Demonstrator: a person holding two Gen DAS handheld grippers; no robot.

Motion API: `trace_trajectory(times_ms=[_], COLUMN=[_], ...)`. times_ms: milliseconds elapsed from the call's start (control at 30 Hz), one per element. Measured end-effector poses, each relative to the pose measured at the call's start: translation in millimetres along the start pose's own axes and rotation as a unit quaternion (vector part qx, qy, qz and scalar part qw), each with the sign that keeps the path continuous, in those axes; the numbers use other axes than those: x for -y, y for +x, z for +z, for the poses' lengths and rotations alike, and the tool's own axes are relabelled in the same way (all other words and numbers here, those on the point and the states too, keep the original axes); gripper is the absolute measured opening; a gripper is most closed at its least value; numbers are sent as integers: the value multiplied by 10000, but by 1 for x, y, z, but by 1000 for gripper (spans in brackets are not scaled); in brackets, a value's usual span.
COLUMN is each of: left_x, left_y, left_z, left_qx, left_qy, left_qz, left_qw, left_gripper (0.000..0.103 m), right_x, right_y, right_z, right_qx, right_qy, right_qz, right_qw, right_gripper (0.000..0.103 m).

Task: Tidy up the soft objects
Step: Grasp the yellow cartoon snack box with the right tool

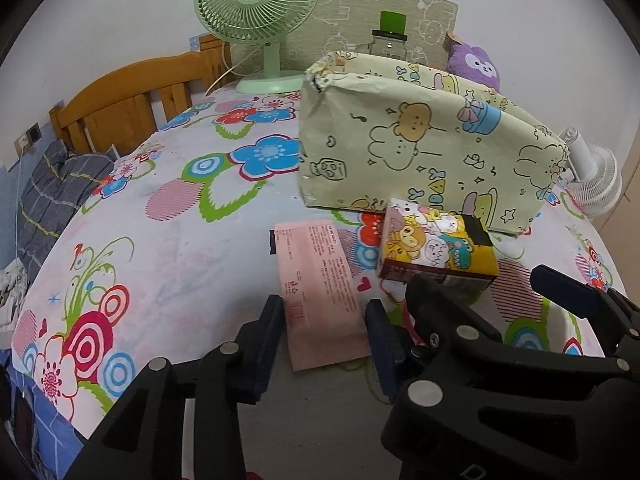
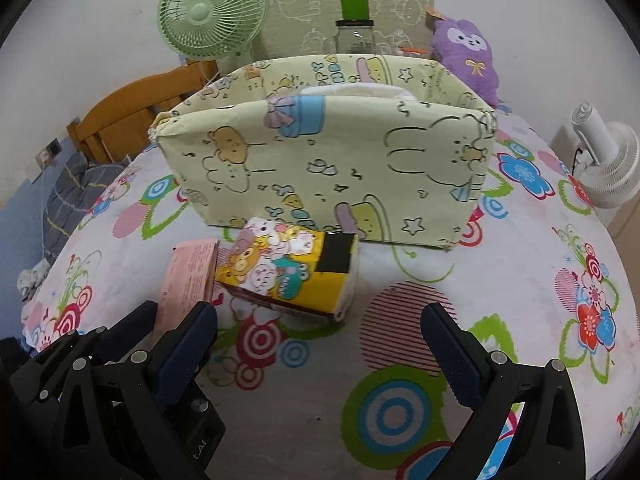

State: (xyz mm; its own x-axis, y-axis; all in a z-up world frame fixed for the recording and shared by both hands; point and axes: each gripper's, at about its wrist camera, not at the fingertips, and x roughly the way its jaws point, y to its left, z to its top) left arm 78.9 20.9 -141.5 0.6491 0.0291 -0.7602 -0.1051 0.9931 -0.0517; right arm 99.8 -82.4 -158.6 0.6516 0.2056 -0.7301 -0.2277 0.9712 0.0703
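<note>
Gaping jaws, both grippers (image 1: 324, 340) (image 2: 320, 344) empty

A plain white wall (image 2: 100, 12) stood behind the bed, whose floral sheet (image 1: 168, 240) met an orange wooden headboard (image 1: 132, 96) at the far left corner.

On the pale yellow cartoon-print storage box (image 1: 424, 140) in front of me, my left camera catches the letters "DAY", the tail of a longer word, printed once low on the front face and again on the top edge. My right camera shows "PP" and "DA" in the same lettering on the box's inner back wall (image 2: 332, 70). The pink packet (image 1: 320, 292) lying on the bedsheet carries rows of small print and a barcode, all too fine to read. My left gripper's body (image 2: 199, 449) bears "E.AI".
</note>
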Motion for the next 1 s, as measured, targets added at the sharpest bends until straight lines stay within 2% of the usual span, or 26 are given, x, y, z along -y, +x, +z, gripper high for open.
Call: trace_trajectory(times_ms=[767, 1000], left_x=[-23, -23], left_y=[8, 11], left_z=[10, 14], left_qx=[-36, -62], left_qy=[99, 177], left_qz=[33, -2], left_qw=[9999, 9998], left_gripper=[44, 44], right_x=[-20, -21], right_y=[25, 32], right_z=[13, 18], right_qx=[-172, -224], right_qy=[84, 86], right_qz=[-127, -136], right_qw=[9997, 9996], right_gripper=[102, 91])
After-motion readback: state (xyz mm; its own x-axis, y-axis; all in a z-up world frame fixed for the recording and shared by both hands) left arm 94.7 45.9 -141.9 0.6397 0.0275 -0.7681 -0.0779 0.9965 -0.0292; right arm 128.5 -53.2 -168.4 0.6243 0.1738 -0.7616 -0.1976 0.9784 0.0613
